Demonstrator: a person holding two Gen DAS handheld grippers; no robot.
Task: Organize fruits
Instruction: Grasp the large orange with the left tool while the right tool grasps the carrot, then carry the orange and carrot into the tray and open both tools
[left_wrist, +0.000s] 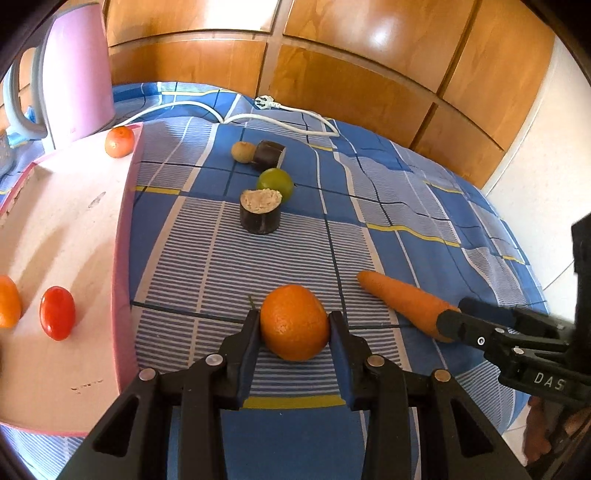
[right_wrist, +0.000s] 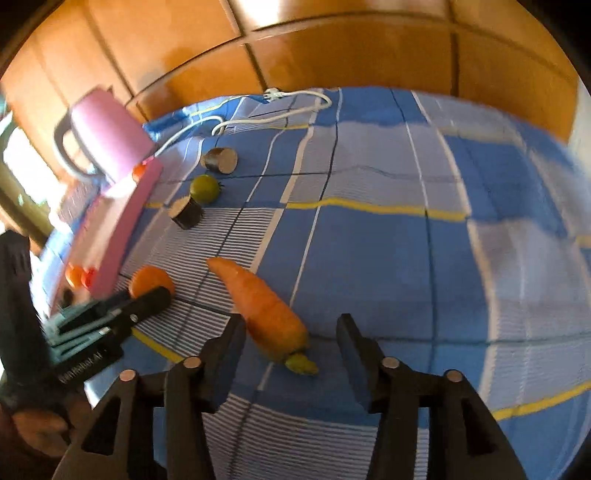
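My left gripper (left_wrist: 293, 323) is shut on an orange (left_wrist: 293, 326), both pads touching its sides, low over the blue checked cloth. A carrot (left_wrist: 402, 304) lies just right of it. My right gripper (right_wrist: 291, 332) is open around the carrot's (right_wrist: 264, 308) thick end, its green stub (right_wrist: 301, 363) between the jaws. The pink tray (left_wrist: 74, 236) at the left holds a red tomato (left_wrist: 57, 313), an orange fruit (left_wrist: 7, 301) and a tangerine (left_wrist: 119, 141). A green fruit (left_wrist: 275, 183) and a kiwi (left_wrist: 243, 151) lie farther back.
Two dark cylindrical rolls (left_wrist: 259, 211) (left_wrist: 269, 153) stand by the green fruit. A pink kettle (left_wrist: 74, 70) stands at the back left, its white cord and plug (left_wrist: 266, 102) across the cloth. Wooden cupboard doors (left_wrist: 332, 55) stand behind. The cloth drops off at the right.
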